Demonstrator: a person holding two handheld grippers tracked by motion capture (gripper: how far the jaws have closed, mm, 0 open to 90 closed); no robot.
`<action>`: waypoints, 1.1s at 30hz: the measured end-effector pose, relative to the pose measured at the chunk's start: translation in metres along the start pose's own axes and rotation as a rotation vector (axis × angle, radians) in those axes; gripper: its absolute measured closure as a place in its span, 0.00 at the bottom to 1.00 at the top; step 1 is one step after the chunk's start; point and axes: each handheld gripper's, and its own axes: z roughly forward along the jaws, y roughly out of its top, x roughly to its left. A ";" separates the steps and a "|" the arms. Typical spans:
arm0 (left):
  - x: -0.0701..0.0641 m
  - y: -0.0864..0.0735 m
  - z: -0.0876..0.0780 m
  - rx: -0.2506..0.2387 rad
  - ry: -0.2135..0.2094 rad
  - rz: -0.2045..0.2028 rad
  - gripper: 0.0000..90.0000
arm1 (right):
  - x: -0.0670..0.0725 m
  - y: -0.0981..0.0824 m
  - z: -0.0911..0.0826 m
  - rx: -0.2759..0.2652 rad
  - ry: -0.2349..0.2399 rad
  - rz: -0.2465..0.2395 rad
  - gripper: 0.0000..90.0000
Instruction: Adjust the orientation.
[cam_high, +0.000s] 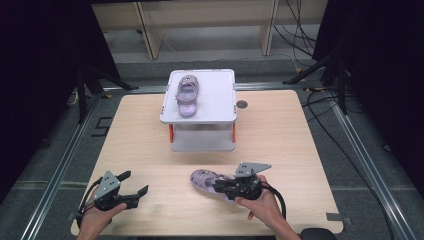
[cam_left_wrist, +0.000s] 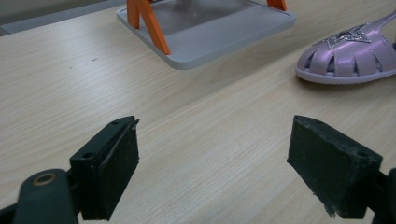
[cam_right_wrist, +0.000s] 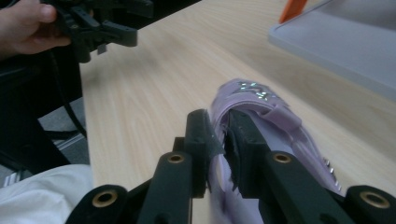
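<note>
Our right gripper (cam_right_wrist: 219, 135) clamped on the lilac sandal's (cam_high: 204, 181) side at the table's (cam_high: 280, 130) near edge, left gripper (cam_left_wrist: 212, 154) wide open over bare wood, high view also catches its twin sandal (cam_high: 187, 95) atop the far stand (cam_high: 220, 90)

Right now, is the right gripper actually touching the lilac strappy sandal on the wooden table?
Touching. In the right gripper view the right gripper has its jaws pinched on the side wall of the lilac strappy sandal, with no gap between pads and material.
</note>
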 end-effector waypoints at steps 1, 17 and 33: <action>0.000 0.000 0.000 0.006 0.003 0.004 0.18 | 0.002 0.001 0.000 0.011 -0.007 -0.011 0.85; 0.000 -0.001 0.000 0.006 -0.001 -0.001 0.18 | 0.007 0.006 0.001 0.007 0.005 -0.093 0.62; 0.001 -0.001 0.001 0.013 -0.003 0.005 0.18 | 0.004 0.000 0.007 0.103 -0.129 -0.199 0.44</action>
